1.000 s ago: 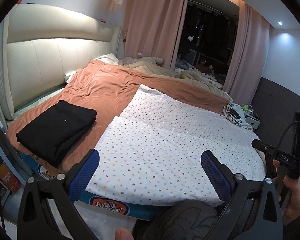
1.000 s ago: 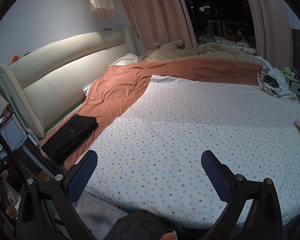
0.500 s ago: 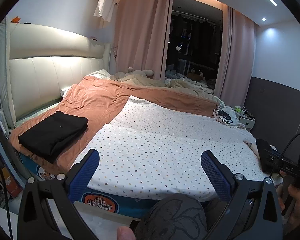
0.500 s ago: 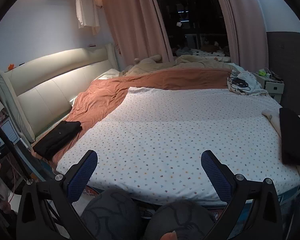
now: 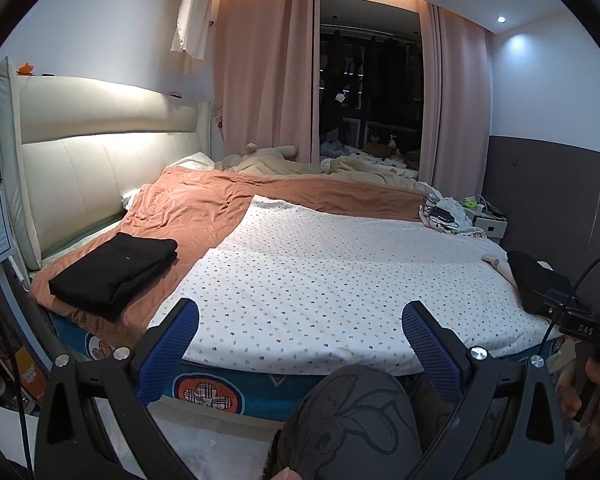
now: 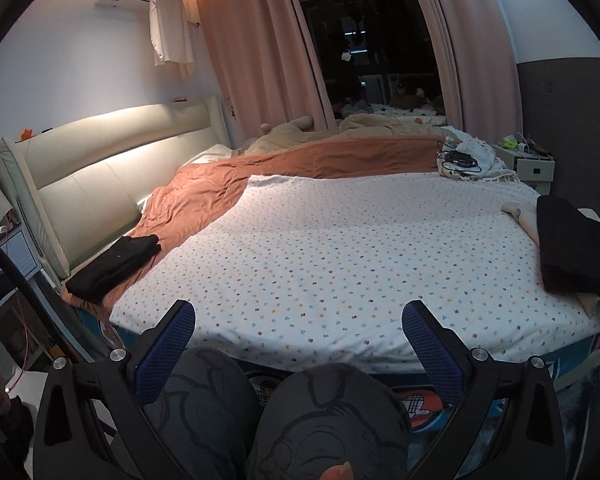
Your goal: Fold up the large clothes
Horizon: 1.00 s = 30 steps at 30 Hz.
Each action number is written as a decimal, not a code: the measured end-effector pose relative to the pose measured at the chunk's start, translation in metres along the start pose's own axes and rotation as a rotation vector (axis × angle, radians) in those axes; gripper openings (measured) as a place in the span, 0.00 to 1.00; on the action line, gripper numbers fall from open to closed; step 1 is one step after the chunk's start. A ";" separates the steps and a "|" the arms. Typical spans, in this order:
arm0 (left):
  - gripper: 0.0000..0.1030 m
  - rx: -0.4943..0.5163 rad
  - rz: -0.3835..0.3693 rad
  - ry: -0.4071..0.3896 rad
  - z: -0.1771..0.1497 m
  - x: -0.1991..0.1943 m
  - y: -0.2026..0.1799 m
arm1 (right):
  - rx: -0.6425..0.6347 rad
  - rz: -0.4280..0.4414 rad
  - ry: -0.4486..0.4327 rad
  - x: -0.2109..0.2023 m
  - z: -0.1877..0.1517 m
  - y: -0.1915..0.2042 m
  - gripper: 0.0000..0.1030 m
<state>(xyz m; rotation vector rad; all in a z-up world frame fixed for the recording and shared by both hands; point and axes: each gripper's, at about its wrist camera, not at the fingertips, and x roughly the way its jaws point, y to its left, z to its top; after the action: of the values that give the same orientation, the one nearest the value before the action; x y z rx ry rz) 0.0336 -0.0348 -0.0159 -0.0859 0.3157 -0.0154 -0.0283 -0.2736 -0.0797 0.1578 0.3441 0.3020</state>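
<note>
A folded black garment lies on the orange blanket at the bed's near left corner; it also shows in the right wrist view. Another black garment lies on a cream cloth at the bed's right edge, also in the left wrist view. A white dotted sheet covers the middle of the bed. My left gripper is open and empty, held back from the bed's foot above my knee. My right gripper is open and empty, above both knees.
The orange blanket covers the far left of the bed. A padded headboard stands on the left. Cables and cloth lie at the far right corner beside a nightstand. Pink curtains hang behind.
Both grippers have pulled back and tilted up from over the bed; the knees and bed frame have come into view. Both stay open and empty.
</note>
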 end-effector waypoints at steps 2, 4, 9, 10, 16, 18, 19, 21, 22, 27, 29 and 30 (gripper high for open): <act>1.00 0.004 -0.003 -0.006 -0.002 -0.004 -0.002 | 0.000 0.011 -0.008 -0.010 -0.006 0.000 1.00; 1.00 0.011 0.006 -0.018 -0.005 -0.010 -0.006 | 0.001 0.015 -0.015 -0.022 -0.012 0.001 1.00; 1.00 0.023 -0.007 -0.056 -0.011 -0.024 -0.012 | -0.022 0.019 -0.031 -0.039 -0.027 -0.004 1.00; 1.00 0.024 -0.005 -0.060 -0.011 -0.023 -0.013 | -0.029 0.016 -0.035 -0.040 -0.030 -0.005 1.00; 1.00 0.036 0.004 -0.060 -0.017 -0.023 -0.016 | -0.027 0.011 -0.064 -0.045 -0.035 -0.011 1.00; 1.00 0.035 0.003 -0.059 -0.018 -0.023 -0.015 | -0.034 0.009 -0.069 -0.046 -0.035 -0.010 1.00; 1.00 0.033 0.002 -0.058 -0.019 -0.023 -0.015 | -0.035 0.009 -0.071 -0.046 -0.036 -0.009 1.00; 1.00 0.030 -0.001 -0.055 -0.019 -0.023 -0.015 | -0.035 0.012 -0.071 -0.046 -0.039 -0.009 1.00; 1.00 0.031 -0.002 -0.054 -0.020 -0.023 -0.015 | -0.035 0.014 -0.072 -0.046 -0.040 -0.009 1.00; 1.00 0.029 -0.004 -0.054 -0.021 -0.025 -0.016 | -0.029 0.013 -0.068 -0.044 -0.044 -0.007 1.00; 1.00 0.028 -0.004 -0.054 -0.021 -0.025 -0.015 | -0.027 0.012 -0.068 -0.044 -0.044 -0.007 1.00; 1.00 0.028 -0.004 -0.054 -0.021 -0.025 -0.015 | -0.027 0.013 -0.069 -0.044 -0.044 -0.007 1.00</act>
<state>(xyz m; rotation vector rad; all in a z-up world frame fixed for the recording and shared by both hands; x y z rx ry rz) 0.0032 -0.0511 -0.0272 -0.0590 0.2617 -0.0218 -0.0817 -0.2896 -0.1088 0.1439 0.2707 0.3128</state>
